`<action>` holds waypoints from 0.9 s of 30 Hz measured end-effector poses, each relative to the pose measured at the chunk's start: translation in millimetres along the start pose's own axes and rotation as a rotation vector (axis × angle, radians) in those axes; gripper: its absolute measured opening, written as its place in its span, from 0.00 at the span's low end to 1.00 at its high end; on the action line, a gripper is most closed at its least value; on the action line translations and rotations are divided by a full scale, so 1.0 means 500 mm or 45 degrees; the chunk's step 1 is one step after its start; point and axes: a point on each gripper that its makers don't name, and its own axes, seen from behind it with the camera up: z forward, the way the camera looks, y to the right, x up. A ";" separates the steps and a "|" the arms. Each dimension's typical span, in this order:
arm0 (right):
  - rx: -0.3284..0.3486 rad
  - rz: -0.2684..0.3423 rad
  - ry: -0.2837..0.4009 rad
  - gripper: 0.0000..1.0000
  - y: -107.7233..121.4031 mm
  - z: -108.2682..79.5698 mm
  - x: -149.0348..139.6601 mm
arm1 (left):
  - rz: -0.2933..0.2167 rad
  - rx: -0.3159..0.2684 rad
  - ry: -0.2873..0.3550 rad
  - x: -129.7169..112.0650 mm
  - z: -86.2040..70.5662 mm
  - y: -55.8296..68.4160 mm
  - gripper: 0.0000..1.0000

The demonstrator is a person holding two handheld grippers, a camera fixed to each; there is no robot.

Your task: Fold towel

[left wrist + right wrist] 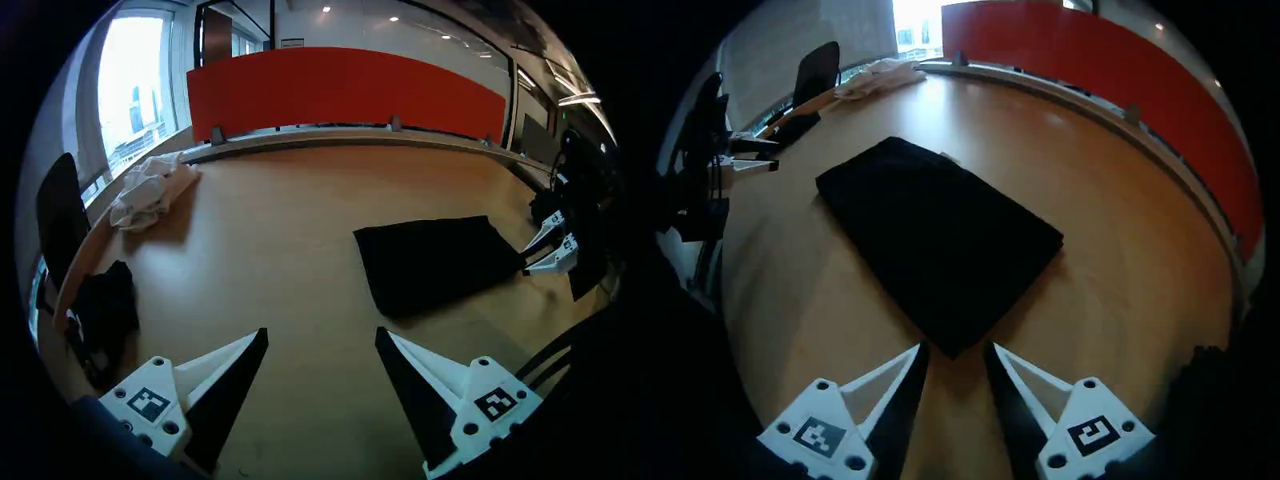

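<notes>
A black towel point(936, 232) lies flat as a folded rectangle on the wooden table point(1120, 240). Its near corner points into the gap between my right gripper's point(956, 348) fingertips; the fingers stand partly open and the corner rests just ahead of them. In the left gripper view the same towel point(436, 260) lies ahead to the right, with the right gripper point(554, 246) at its far right edge. My left gripper point(320, 332) hangs wide open above bare table, well short of the towel, and appears in the right gripper view at the far left point(752, 156).
A crumpled white cloth pile point(152, 192) sits at the table's far left corner, also seen up top point(880, 76). A red divider panel point(344, 92) runs along the far edge. A black chair point(60, 216) and dark bag point(104, 308) stand at the left side.
</notes>
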 end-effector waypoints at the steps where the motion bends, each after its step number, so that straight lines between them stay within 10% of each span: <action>1: 0.001 -0.005 -0.004 0.50 -0.001 0.000 -0.002 | 0.000 0.000 0.000 -0.001 -0.001 0.000 1.00; 27: 0.016 -0.023 0.002 0.06 -0.009 -0.011 0.012 | 0.012 0.005 0.002 -0.009 -0.017 -0.009 1.00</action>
